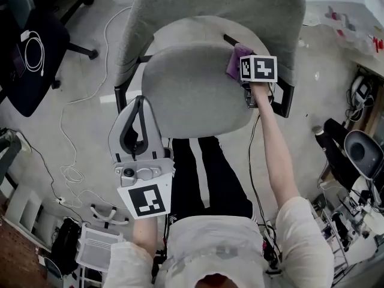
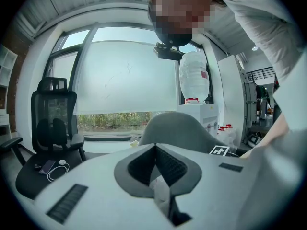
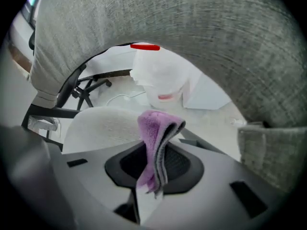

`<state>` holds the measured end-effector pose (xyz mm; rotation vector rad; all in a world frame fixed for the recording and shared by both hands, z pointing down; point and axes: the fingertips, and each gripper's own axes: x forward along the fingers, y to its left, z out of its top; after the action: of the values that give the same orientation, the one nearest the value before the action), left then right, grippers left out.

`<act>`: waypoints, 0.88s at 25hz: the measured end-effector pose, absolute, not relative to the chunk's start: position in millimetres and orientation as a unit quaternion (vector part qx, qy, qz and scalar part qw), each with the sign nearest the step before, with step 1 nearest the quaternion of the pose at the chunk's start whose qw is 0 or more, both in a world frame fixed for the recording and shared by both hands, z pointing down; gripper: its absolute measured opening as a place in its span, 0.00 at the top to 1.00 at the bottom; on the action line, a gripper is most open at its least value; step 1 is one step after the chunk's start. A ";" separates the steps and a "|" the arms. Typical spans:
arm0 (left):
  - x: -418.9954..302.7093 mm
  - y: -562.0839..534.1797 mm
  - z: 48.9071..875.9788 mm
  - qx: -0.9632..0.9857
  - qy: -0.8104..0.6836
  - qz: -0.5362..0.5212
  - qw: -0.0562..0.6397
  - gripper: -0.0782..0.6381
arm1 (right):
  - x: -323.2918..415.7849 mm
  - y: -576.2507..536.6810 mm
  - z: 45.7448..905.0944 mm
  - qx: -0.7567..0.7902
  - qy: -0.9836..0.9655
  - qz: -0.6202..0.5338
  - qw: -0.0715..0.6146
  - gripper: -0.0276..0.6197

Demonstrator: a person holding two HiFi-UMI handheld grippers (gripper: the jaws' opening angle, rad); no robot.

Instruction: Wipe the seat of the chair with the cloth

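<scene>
The grey chair's seat (image 1: pixel 192 95) lies below me, its backrest (image 1: pixel 240 5) at the far side. My right gripper (image 1: pixel 240 71) is at the seat's far right corner, next to the backrest, shut on a folded purple cloth (image 1: pixel 232 62). In the right gripper view the cloth (image 3: pixel 151 128) sticks up from the right gripper (image 3: pixel 160 150), with the seat (image 3: pixel 100 123) just beyond and the backrest (image 3: pixel 216 47) arching overhead. My left gripper (image 1: pixel 141 101) hovers over the seat's near left edge. The left gripper (image 2: pixel 154 148) is shut and empty, pointing level toward the backrest (image 2: pixel 177 131).
The person's legs (image 1: pixel 204 179) stand at the seat's front edge. Black armrests (image 1: pixel 285 98) flank the seat. A black office chair (image 1: pixel 30 53) stands at the left, cables (image 1: pixel 72 173) trail on the floor, and white crates (image 1: pixel 96 248) sit at the lower left. Equipment clutters the right side (image 1: pixel 354 161).
</scene>
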<state>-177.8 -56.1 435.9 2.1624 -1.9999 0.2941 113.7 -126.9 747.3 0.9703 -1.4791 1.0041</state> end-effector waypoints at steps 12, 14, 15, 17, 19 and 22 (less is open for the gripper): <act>-181.6 -48.7 428.7 0.723 -0.678 0.103 0.083 0.87 | 153.1 -131.4 744.0 0.441 -0.590 0.337 0.586 0.82; -190.1 -45.5 427.4 0.713 -0.688 0.103 0.084 0.87 | 151.4 -132.5 742.5 0.444 -0.591 0.345 0.579 0.82; -195.8 -44.3 425.2 0.705 -0.697 0.100 0.085 0.87 | 149.1 -133.9 739.0 0.446 -0.593 0.352 0.570 0.82; -208.0 -40.9 418.6 0.689 -0.714 0.090 0.087 0.87 | 138.6 -134.2 724.9 0.452 -0.604 0.368 0.544 0.82; -218.3 -36.4 412.5 0.679 -0.725 0.086 0.083 0.87 | 115.3 -127.0 705.5 0.446 -0.627 0.385 0.510 0.82; -229.5 -30.1 408.5 0.672 -0.732 0.089 0.073 0.87 | 51.4 -102.3 682.9 0.400 -0.674 0.422 0.456 0.82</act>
<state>-229.5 -30.1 408.5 2.0186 -2.1972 0.2675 51.4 -102.3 682.9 0.9863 -1.6617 1.0415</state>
